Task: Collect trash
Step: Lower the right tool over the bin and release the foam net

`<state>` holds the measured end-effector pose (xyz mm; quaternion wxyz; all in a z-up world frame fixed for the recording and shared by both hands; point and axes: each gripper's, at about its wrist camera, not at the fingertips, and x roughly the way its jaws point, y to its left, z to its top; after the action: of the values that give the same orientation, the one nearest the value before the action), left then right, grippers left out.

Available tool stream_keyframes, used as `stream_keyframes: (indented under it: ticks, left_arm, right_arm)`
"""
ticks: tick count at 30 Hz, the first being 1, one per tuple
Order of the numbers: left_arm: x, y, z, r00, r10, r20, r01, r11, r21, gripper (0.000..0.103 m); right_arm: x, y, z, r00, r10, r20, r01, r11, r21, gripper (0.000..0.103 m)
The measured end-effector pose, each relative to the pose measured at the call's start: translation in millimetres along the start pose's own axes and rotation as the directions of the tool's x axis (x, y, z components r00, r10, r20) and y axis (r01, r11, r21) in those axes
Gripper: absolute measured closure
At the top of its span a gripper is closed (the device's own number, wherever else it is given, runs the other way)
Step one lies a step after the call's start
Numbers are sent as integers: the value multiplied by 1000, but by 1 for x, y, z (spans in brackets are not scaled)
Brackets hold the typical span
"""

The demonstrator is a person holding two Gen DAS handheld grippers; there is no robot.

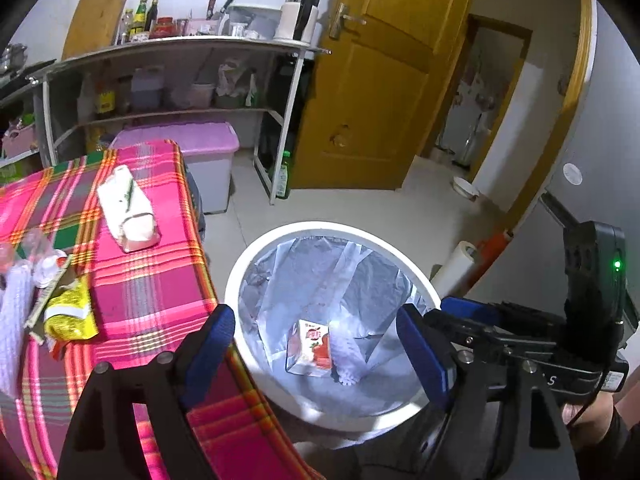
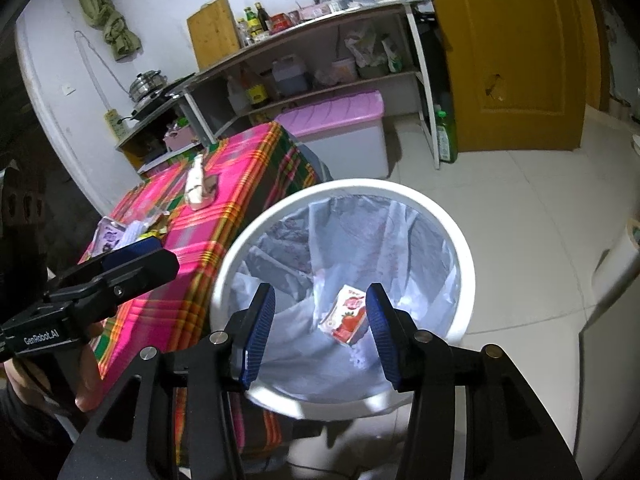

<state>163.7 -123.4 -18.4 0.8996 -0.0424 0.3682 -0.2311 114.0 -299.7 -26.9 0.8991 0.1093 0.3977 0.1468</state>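
Note:
A white bin with a clear liner stands on the floor beside the table. At its bottom lies a red and white drink carton. My right gripper hangs open above the bin, nothing between its blue pads. My left gripper is wide open and empty, one finger over the table edge and the other over the bin. On the pink plaid cloth lie a yellow wrapper, crumpled clear plastic and a white pack.
A purple-lidded storage box stands behind the table, and steel shelves hold bottles and jars. A green bottle stands by the open wooden door. A white roll leans on the right wall.

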Motion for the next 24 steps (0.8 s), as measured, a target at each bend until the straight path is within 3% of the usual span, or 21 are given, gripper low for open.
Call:
stream_keyframes:
  ticks: [9,18,24]
  left_arm:
    - [-41,9,-15,996,80,48,-79,996,-28,30]
    - [-78,27,-36,986,142,84,-137,988,-65,44]
    - [-98,43,-47,975,197,105,-188,978,-89,47]
  right_arm:
    - [-16,35,-5,999,34,26,-32,996,-86,53]
    - [-15,71,-10,995,95,-15,-96,987,-130,53]
    - [-10,90,-14,992,115,-44,-121,979,-162,53]
